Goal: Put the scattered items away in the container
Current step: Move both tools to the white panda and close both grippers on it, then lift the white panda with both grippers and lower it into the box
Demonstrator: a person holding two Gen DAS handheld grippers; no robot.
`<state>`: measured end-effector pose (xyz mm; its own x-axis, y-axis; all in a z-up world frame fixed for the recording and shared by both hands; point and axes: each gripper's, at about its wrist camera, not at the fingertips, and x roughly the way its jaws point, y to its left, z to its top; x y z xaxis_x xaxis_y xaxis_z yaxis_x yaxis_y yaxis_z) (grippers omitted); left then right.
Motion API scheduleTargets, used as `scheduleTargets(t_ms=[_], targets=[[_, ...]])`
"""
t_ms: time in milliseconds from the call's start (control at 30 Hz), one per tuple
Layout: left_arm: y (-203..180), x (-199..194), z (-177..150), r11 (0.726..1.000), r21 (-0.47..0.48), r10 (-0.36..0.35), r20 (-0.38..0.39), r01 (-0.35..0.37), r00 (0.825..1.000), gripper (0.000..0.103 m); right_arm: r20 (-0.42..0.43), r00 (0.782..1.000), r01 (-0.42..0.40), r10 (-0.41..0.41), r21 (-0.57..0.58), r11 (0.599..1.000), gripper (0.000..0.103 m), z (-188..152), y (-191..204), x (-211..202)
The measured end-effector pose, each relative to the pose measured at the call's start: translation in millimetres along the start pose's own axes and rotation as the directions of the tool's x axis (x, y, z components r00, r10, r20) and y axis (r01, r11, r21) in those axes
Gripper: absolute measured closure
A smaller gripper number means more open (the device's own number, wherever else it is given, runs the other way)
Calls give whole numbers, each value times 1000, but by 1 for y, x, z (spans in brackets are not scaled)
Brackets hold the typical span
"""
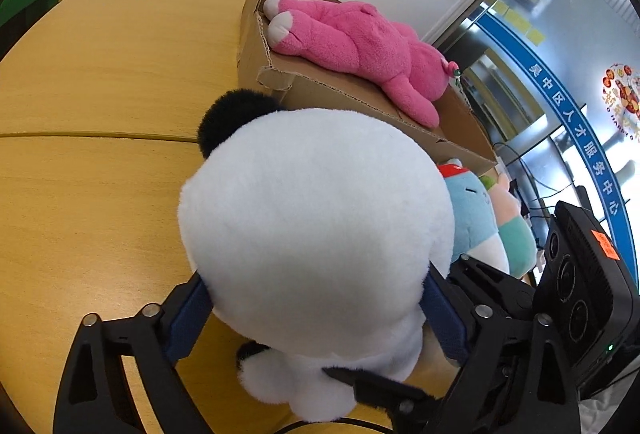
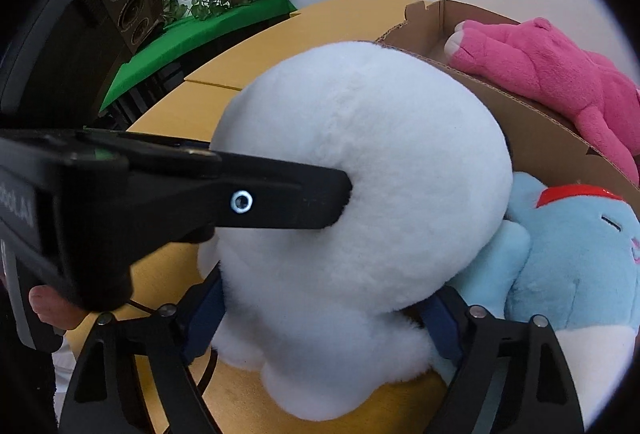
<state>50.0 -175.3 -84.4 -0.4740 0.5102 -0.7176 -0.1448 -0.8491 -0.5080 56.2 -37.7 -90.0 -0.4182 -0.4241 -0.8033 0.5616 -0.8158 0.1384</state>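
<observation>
Both the left gripper point(image 1: 316, 310) and the right gripper point(image 2: 320, 318) squeeze the white panda plush point(image 1: 316, 218), beside the cardboard box point(image 1: 352, 90) holding 1 pink plush point(image 1: 360, 42).

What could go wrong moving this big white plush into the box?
The white plush looks wide next to the cardboard box, where the pink plush already sprawls, so it may not fit. Both grippers, left and right, squeeze soft fur, which could slip. It might also nudge the blue plush.
</observation>
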Motion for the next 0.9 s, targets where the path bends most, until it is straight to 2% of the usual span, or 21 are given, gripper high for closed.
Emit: scheduleTargets(t_ms=[133,267,400,533,733,900], targets=[[-10,-10,-4,1000,24,2,33,-3,999,18,28,1000,-1,1,-17,1000,41,-2,3,-7],[-28,-31,-3,998,56,12,87,-17,996,19,67,997,-20,22,-23,1000,44,-5,8,-26],[-62,-63,16,992,124,7,176,-30,984,19,170,985,-5,14,-51,999,44,7,12,-60],[-101,-88,58,976,216,-25,253,-31,967,19,292,956,34,-13,-67,997,44,31,5,-107],[-140,-84,146,950,311,-93,281,1,955,19,393,915,129,-89,-77,989,44,89,-32,-152],[-147,-51,211,949,312,-122,256,38,959,19,349,931,133,-107,-49,990,44,122,-71,-126]])
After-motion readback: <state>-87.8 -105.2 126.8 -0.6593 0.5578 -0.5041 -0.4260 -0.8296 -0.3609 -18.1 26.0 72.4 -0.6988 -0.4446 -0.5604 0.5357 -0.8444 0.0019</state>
